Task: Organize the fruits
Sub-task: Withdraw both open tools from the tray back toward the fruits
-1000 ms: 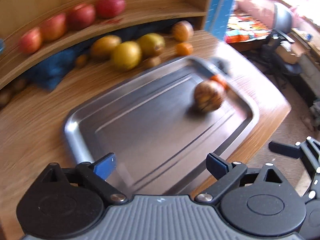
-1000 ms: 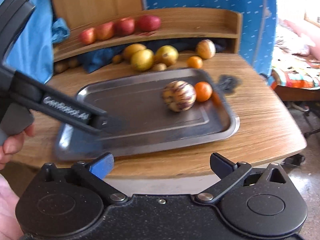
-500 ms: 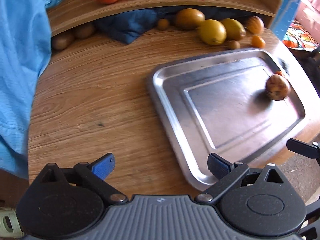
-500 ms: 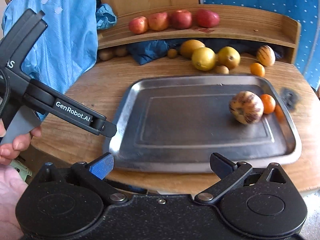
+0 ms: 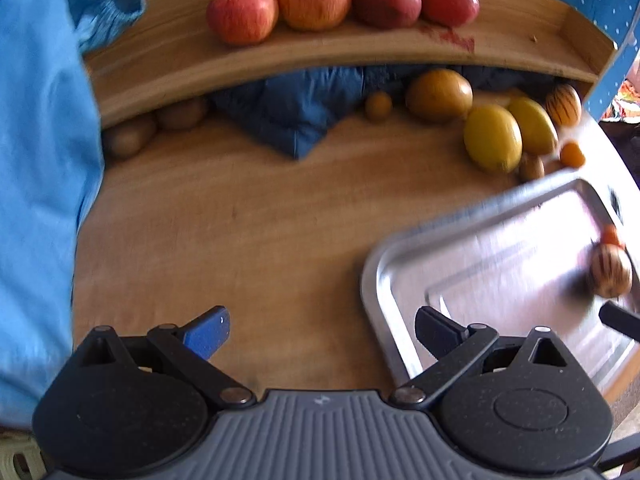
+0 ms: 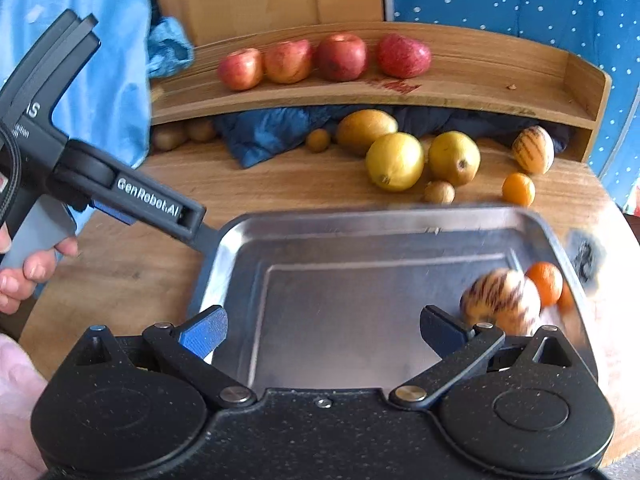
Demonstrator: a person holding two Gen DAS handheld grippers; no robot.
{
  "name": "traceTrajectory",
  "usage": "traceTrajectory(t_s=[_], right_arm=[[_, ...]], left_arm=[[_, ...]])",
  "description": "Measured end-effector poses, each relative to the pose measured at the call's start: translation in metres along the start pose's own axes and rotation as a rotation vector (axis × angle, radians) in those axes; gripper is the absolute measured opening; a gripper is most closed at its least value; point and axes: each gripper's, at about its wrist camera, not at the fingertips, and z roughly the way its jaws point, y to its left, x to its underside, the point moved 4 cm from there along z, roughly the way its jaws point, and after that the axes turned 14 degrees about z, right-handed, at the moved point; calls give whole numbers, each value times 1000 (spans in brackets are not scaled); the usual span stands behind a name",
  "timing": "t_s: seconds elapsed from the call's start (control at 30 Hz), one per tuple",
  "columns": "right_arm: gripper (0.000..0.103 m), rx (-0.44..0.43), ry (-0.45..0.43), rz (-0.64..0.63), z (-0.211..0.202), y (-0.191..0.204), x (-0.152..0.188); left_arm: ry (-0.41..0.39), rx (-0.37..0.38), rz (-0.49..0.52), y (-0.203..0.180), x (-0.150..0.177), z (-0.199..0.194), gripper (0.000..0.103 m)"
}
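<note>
Fruits lie in three zones, so take them near to far. Nearest you, the striped melon (image 6: 500, 304) sits at about 4 o'clock on the metal tray (image 6: 360, 232), touching a small orange (image 6: 545, 283) against the right rim. Your right claw (image 6: 323, 330) hangs over the tray's near edge, fingers apart and holding nothing. Your left claw (image 5: 322, 330) is likewise spread and empty over bare desk (image 5: 240, 216), with the tray at its 3 o'clock.

The melon looks blurred and may be rolling; judge that a knock on the tray could send it or the orange over the rim, off the desk's right edge. Its long axis seems to run roughly 8 to 2 o'clock, though the blur makes that unsure.

Further back at 12 to 1 o'clock, two lemons (image 6: 395, 162) lie with long axes near level, stub ends toward you. A second striped melon (image 6: 534, 149) stands nearly upright at 2 o'clock. Farthest, four apples (image 6: 340, 57) line the shelf (image 6: 480, 80); they could roll if nudged.
</note>
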Motion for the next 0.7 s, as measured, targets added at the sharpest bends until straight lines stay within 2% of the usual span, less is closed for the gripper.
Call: traceTrajectory(t_s=[0.23,0.4,0.7], right_arm=[[102,158,-29,-43,28,-1,-23],[102,246,-60,-83,43,-1,-45],[102,312,-90,-120,72,8,-83]], left_arm=[[-92,68,55,4,-58,27,102],[-143,139,57,5,-89,51,102],[-234,236,110,6,-120,76,98]])
